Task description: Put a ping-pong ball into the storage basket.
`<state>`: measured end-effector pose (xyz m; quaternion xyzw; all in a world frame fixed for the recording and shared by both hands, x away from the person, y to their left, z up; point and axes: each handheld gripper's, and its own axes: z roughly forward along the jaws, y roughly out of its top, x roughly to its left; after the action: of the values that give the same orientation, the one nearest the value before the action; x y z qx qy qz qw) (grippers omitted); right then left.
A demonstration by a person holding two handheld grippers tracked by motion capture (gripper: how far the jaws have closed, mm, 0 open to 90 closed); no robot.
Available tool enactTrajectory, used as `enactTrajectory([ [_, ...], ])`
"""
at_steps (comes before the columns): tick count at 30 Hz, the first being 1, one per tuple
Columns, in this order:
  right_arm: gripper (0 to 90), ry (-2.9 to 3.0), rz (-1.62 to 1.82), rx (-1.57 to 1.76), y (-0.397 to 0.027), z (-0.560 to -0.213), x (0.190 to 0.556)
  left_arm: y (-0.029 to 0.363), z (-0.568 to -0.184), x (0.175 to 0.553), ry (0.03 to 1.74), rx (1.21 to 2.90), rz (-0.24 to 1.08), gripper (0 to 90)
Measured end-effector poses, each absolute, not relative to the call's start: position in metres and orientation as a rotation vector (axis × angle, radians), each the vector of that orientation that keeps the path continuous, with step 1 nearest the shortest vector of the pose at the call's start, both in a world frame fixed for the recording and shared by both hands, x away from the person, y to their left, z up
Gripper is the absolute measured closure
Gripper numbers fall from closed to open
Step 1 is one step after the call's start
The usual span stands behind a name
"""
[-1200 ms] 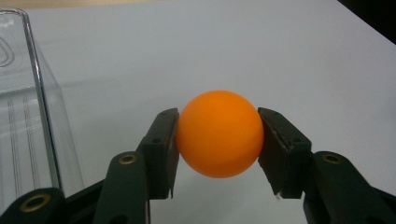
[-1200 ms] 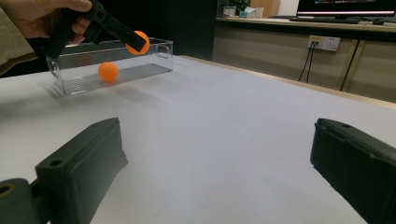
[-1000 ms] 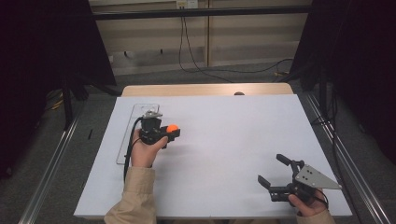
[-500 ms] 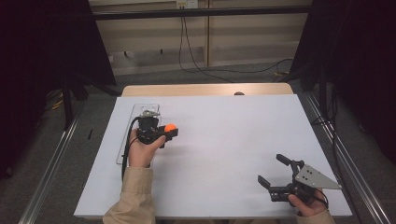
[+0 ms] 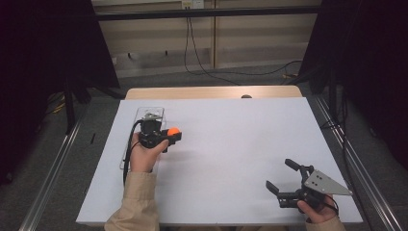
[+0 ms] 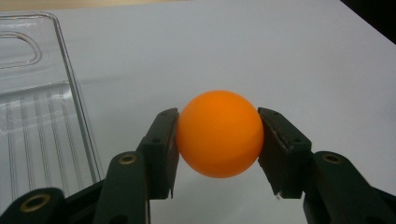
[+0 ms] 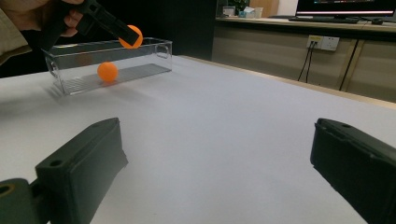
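An orange ball (image 6: 219, 134) sits between the black jaws of my left gripper (image 6: 218, 116), which is shut on it. In the high view that gripper (image 5: 171, 134) holds the ball (image 5: 173, 130) just right of a clear plastic tray (image 5: 126, 156) on the white table. The right gripper view shows the held ball (image 7: 130, 36) at about the height of the tray's rim (image 7: 140, 43). A second orange ball (image 7: 107, 71) lies inside the tray. Near the table's front right corner, my right gripper (image 5: 279, 174) stands open with nothing between its fingers (image 7: 79, 163).
The white table top (image 5: 231, 144) stretches between the two grippers. A wooden strip (image 5: 211, 92) borders its far edge, and metal rails (image 5: 48, 178) run along both sides. Cables hang over the floor behind the table.
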<state>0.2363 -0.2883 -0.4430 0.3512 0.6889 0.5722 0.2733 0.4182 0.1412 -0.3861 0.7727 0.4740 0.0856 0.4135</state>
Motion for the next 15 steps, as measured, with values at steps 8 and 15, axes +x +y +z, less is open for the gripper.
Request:
enactTrajectory([
  [8,2.1,1.853,1.542,0.947,-0.2881,-0.4428,0.2361,0.1434,-0.3846,0.4178,1.190,1.941,0.212,50.9],
  [15,2.1,1.854,1.542,0.945,-0.2878,-0.4429,0.2363,0.1452,-0.3833,0.4175,1.194,1.940,0.217,50.8],
])
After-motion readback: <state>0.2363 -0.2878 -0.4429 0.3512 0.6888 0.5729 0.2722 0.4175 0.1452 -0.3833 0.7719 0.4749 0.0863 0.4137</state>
